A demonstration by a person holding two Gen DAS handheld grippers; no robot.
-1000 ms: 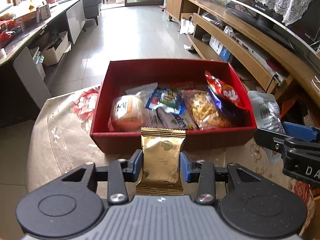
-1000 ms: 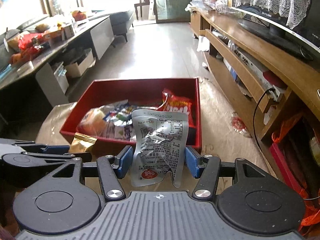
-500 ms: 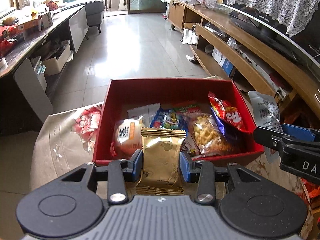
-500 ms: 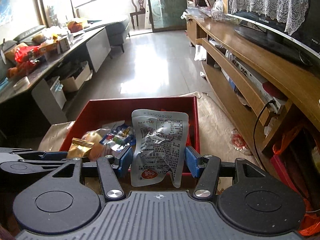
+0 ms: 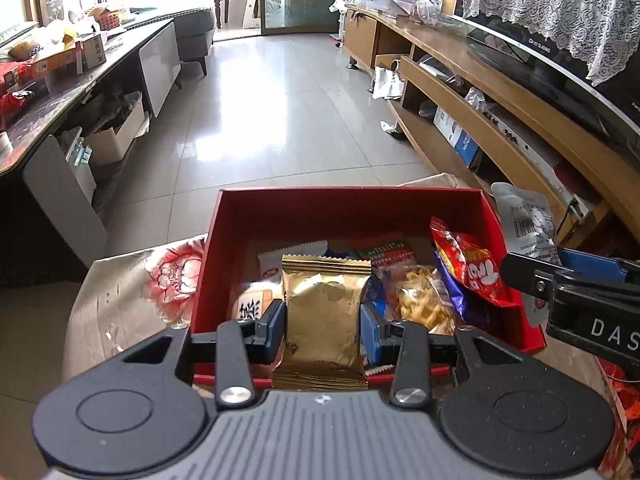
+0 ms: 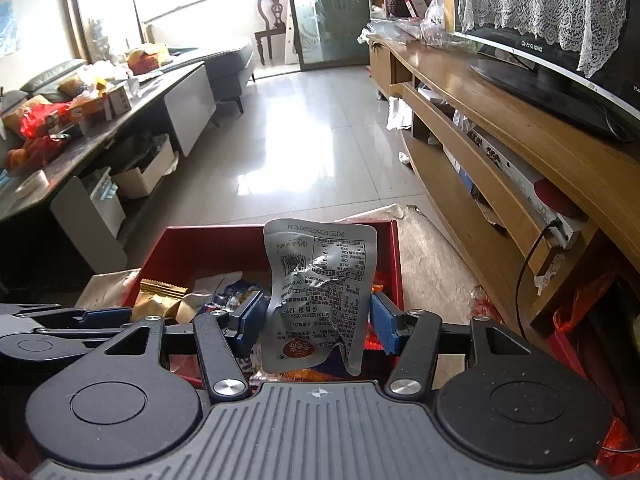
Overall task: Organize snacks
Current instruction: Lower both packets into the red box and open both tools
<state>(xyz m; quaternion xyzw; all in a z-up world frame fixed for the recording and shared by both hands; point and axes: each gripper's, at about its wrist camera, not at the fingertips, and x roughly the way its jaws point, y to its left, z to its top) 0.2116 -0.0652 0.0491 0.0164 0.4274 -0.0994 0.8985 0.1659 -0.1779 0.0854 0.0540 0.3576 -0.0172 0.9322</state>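
My left gripper (image 5: 323, 326) is shut on a gold snack packet (image 5: 324, 312), held upright over the near part of a red box (image 5: 348, 204). Several snack bags lie in the box, among them a red chips bag (image 5: 468, 266) and a round white-wrapped bun (image 5: 252, 304). My right gripper (image 6: 316, 322) is shut on a crumpled silver pouch (image 6: 320, 288) above the box's right side (image 6: 396, 256). In the left wrist view the right gripper (image 5: 576, 300) and its silver pouch (image 5: 528, 224) show at the right edge. The gold packet (image 6: 160, 298) shows low left in the right wrist view.
The box stands on a small table with a flowered beige cloth (image 5: 132, 288). A long wooden TV cabinet (image 6: 500, 148) runs along the right. A dark counter (image 6: 80, 148) crowded with goods runs along the left. Bare tiled floor (image 5: 276, 120) lies beyond the box.
Both grippers have moved forward toward and over the red box, each still holding its packet. The box now sits lower and closer in both views.
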